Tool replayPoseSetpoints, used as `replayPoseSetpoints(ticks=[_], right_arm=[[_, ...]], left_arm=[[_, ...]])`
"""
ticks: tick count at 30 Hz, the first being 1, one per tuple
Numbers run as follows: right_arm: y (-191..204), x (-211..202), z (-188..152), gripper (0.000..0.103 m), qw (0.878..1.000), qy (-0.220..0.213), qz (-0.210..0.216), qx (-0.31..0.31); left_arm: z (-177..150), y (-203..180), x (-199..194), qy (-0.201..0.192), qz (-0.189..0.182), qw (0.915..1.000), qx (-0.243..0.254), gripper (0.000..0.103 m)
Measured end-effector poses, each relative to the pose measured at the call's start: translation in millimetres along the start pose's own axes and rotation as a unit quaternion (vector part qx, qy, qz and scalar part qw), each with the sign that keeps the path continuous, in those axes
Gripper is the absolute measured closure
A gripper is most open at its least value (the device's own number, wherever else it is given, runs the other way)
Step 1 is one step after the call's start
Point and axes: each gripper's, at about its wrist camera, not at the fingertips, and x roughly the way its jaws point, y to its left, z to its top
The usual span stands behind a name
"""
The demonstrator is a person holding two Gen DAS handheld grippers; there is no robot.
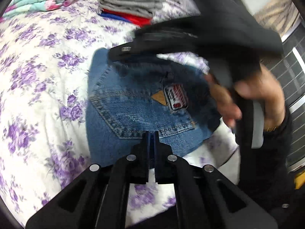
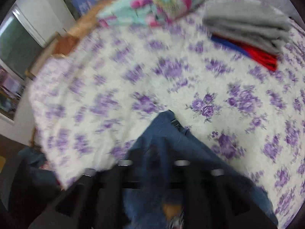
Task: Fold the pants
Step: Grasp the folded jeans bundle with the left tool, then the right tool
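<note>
I'm holding my left gripper [image 1: 152, 133] low over the jeans [image 1: 141, 112], its fingers pressed together w/ nothing visibly between them, tips just at the back-pocket seam. The jeans are lying folded into a compact block on the bed [image 1: 38, 87], pocket and patch [image 1: 176, 97] facing up. My right gripper [image 1: 122, 52] is reaching across the far edge of the denim; in its own view the jeans [image 2: 164, 152] are draping over its fingers, blurred, so I can't tell if it's spread or pinching. Fold looks nearly done, imo.

Risks: if the right one is dragging cloth as it moves, the top layer is prob going to slide and open the fold. My left isn't pinning anything, so the block could shift on the soft bedspread. Folded gray stack [image 1: 131, 3] sits well apart, no snag there.
</note>
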Motion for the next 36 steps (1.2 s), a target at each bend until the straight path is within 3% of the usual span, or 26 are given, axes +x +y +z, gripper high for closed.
replayPoseSetpoints(ticks=[2, 3, 4, 5, 8, 13, 16, 20, 24, 29, 33, 36], right_arm=[[0.6, -49.3, -19.7, 0.024, 0.997, -0.074, 0.011, -0.001], [-2.0, -69.0, -32.0, 0.016, 0.995, -0.104, 0.007, 0.000], [-6.5, -92.4, -51.6, 0.011, 0.990, -0.139, 0.001, 0.007], [-10.5, -105.0, -64.2, 0.007, 0.987, -0.159, 0.000, 0.017], [-35.0, -131.2, -114.0, 0.007, 0.977, -0.200, -0.002, 0.075], [-81.3, -137.8, -192.5, 0.007, 0.960, -0.209, -0.022, 0.183], [-102.4, -137.8, -231.9, 0.007, 0.950, -0.199, -0.044, 0.236], [-113.6, -132.8, -256.3, 0.007, 0.943, -0.199, -0.041, 0.265], [-114.5, -124.3, -254.5, 0.007, 0.942, -0.196, -0.004, 0.273], [-99.6, -107.0, -217.8, 0.007, 0.948, -0.192, 0.020, 0.254], [-90.3, -93.6, -184.4, 0.007, 0.952, -0.197, -0.023, 0.234], [-92.0, -71.8, -169.5, 0.007, 0.957, -0.167, -0.065, 0.227]], left_arm=[[0.0, 7.4, -20.5, -0.031, 0.003, 0.9995, -0.010, 0.057], [0.3, 15.7, -33.8, -0.055, 0.007, 0.9982, -0.023, 0.029], [-0.3, 22.4, -41.1, -0.068, 0.009, 0.9971, -0.034, 0.026], [0.3, 30.1, -46.4, -0.075, 0.008, 0.9961, -0.046, 0.026], [5.3, 56.9, -46.0, -0.067, -0.019, 0.9929, -0.096, 0.026], [4.0, 88.9, -11.8, -0.019, -0.057, 0.9826, -0.176, 0.026], [9.7, 84.1, 9.0, 0.002, -0.062, 0.9818, -0.180, 0.026], [16.7, 72.7, 34.7, 0.021, -0.046, 0.9851, -0.165, 0.025], [24.2, 54.6, 50.6, 0.032, -0.026, 0.9892, -0.140, 0.020], [29.2, 46.7, 59.6, 0.033, -0.009, 0.9911, -0.129, 0.015], [29.6, 46.0, 59.2, 0.034, -0.009, 0.9911, -0.128, 0.015], [29.4, 45.1, 59.4, 0.034, -0.011, 0.9913, -0.127, 0.015]])
